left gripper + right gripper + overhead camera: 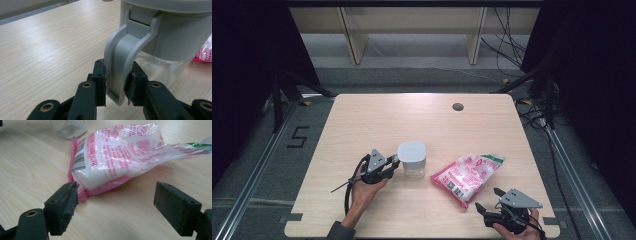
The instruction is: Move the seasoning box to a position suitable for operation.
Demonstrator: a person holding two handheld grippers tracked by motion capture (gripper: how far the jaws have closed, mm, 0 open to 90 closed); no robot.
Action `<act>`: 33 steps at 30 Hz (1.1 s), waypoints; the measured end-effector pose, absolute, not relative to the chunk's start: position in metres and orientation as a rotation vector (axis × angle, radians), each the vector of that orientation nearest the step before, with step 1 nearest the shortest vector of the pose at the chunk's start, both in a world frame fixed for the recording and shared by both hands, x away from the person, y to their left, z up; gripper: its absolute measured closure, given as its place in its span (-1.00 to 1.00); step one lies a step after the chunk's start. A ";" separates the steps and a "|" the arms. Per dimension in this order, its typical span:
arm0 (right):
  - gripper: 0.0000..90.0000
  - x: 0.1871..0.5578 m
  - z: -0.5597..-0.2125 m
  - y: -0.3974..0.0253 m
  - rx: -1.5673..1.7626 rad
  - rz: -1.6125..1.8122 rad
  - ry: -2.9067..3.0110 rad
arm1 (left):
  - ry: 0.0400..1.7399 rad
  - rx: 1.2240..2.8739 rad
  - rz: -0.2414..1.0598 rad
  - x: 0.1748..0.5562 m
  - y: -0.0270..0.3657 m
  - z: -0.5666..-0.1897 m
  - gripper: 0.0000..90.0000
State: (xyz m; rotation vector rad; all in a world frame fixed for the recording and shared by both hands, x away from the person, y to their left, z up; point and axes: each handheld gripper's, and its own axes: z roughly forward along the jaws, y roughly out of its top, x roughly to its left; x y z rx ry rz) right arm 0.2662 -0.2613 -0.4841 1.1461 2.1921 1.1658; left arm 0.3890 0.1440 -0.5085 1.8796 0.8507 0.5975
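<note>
Left tool (116, 86): pinching the grey plastic latch flap (120, 62) that hangs down from the lid of the jar; one black pad presses on each side of the flap, near its lower end
Left tool in the high view (393, 163): held in the person's left hand (364, 192), at the near left of the counter, jaws pointing right at the jar's side
Clear round jar with a grey square-cornered plastic lid (412, 159): upright near the middle of the light wooden counter (377, 120), lid on; the see-through body shows below the lid (160, 67)
Right tool (117, 205): spread wide, nothing between the jaws; the left jaw's tip is just beside the pink sealed edge of the bag, and whether it touches I cannot tell
Right tool in the high view (488, 199): at the near right edge of the counter, jaws pointing left and away toward the bag
Clear plastic bag with pink print and white grainy contents (467, 176): lying flat on the counter to the right of the jar, apart from it; a barcode shows on the end nearest the right tool (115, 157), a green strip on the far end
Small dark round hole (457, 106): near the far edge of the counter, well apart from jar and bag
</note>
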 end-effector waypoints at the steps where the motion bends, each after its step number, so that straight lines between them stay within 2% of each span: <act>1: -0.55 0.266 -0.484 -0.261 1.147 1.167 2.192 | 0.845 1.886 0.605 0.390 0.144 -0.508 0.59; 11: -0.55 0.264 -0.483 -0.260 1.197 1.152 2.187 | 0.798 1.886 0.597 0.389 0.136 -0.510 0.59; 33: -0.55 0.268 -0.485 -0.263 1.141 1.164 2.183 | 0.814 1.868 0.589 0.392 0.135 -0.511 0.61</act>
